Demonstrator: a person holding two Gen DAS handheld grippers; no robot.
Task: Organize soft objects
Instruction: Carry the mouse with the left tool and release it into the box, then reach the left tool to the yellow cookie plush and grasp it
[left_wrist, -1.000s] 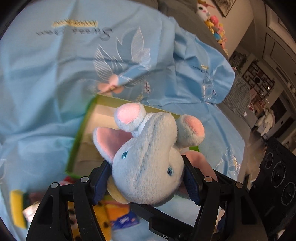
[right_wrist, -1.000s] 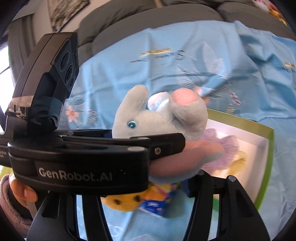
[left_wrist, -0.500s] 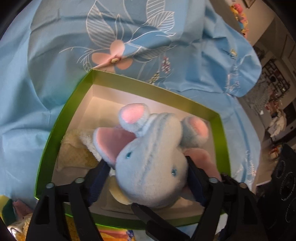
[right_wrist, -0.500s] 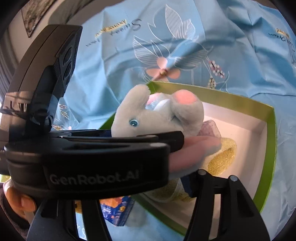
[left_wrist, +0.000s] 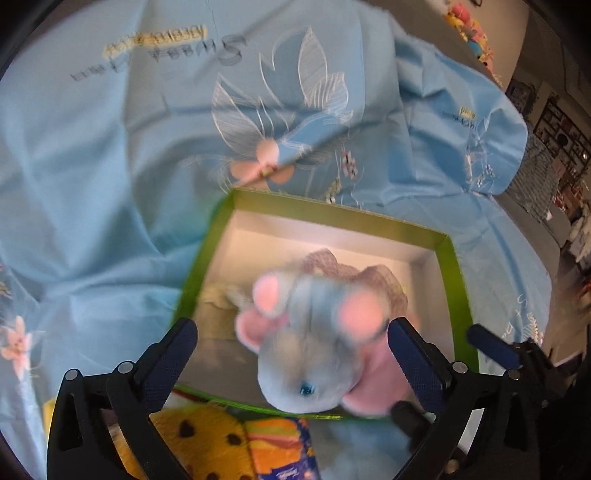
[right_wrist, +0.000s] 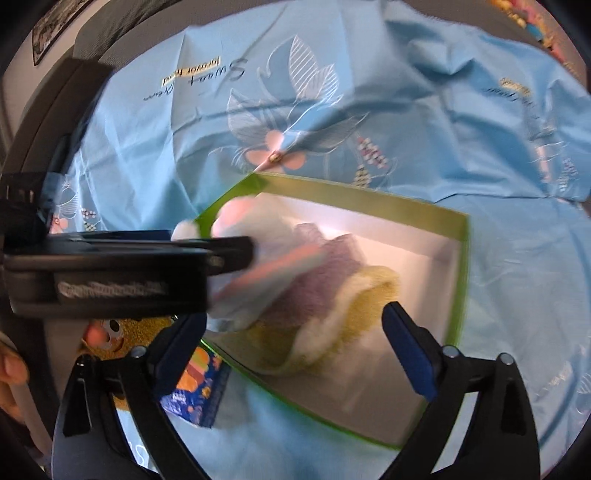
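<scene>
1 light blue sheet (left_wrist: 110, 177) with white leaf outlines and pink flowers spreads across nearly all of both views, creased, with upside-down lettering near its far edge. on it sits a box (left_wrist: 332, 216) with green walls and a pale inside, its near-left corner by the left gripper (left_wrist: 291, 350).

inside the box, a yellow and white plush (right_wrist: 354, 314) lies toward the right wall, with a purple mesh piece (right_wrist: 314, 273) on it. the blue-grey elephant plush (left_wrist: 314, 350), blurred, with pink ears and 1 blue eye showing, sits over the box's near wall, partly on those things. in the left wrist view the left gripper is released, both fingers apart from the elephant plush, the right one just beside its pink ear.

the right gripper (right_wrist: 291, 350) is spread wide with nothing between its fingers, over the box's near half.

outside the near wall, on the sheet, lie a yellow spotted plush (left_wrist: 199, 439) and a blue and orange packet (right_wrist: 195, 384), touching each other.
</scene>
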